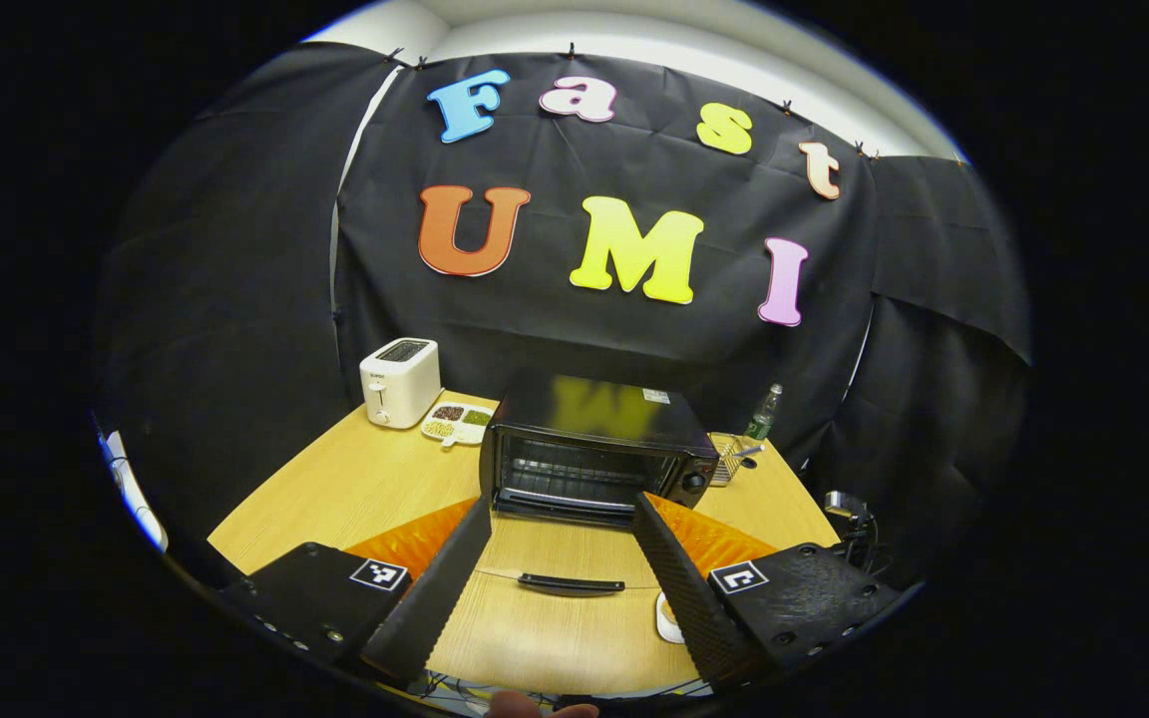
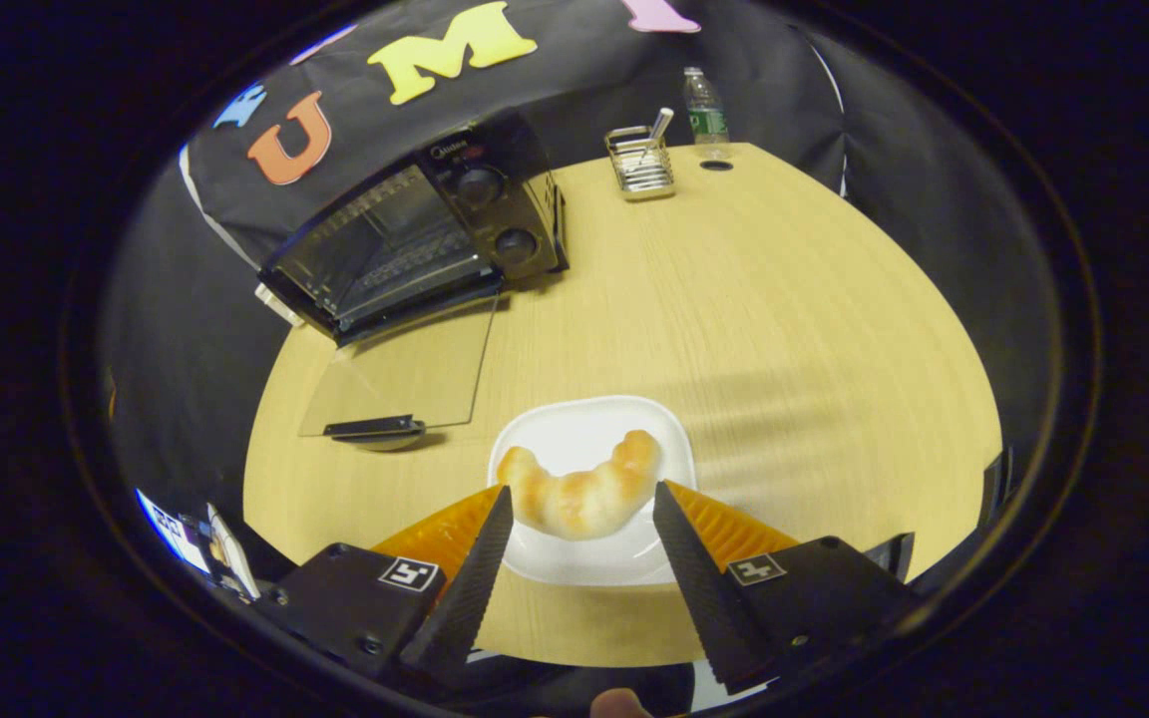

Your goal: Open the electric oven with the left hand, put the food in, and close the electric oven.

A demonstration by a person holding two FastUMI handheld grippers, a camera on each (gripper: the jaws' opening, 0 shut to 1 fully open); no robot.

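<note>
On the far left of the desk (image 1: 335,489), seen from the left gripper view, a white toaster (image 1: 399,382) stands upright beside a small divided dish (image 1: 457,422) holding 3 kinds of dried grains or beans — both pushed back toward the wall, well apart from the working area. At the centre sits the electric oven (image 1: 599,446), a black metal box with wire racks inside and 2 round knobs down its right side. Its glass door (image 2: 405,374) lies folded down flat over the wood-grain desk, the dark bar handle (image 1: 572,583) at its outer edge; that leaves the cavity open for loading. The left hand-held gripper (image 1: 560,558) hangs released above the door, its 2 ridged black fingers spread wide and grasping nothing.

Further right, in the right gripper view, the croissant (image 2: 579,489) — golden, curved, soft-looking — rests on a square white plate (image 2: 584,424) just in front of the oven door. The right hand-held gripper (image 2: 582,529) is spread open with a finger on either side of the pastry, apparently lined up to pinch it, not yet touching. Behind, a wire rack (image 2: 640,165) and a plastic bottle (image 2: 703,105) stand at the desk's far edge.
</note>
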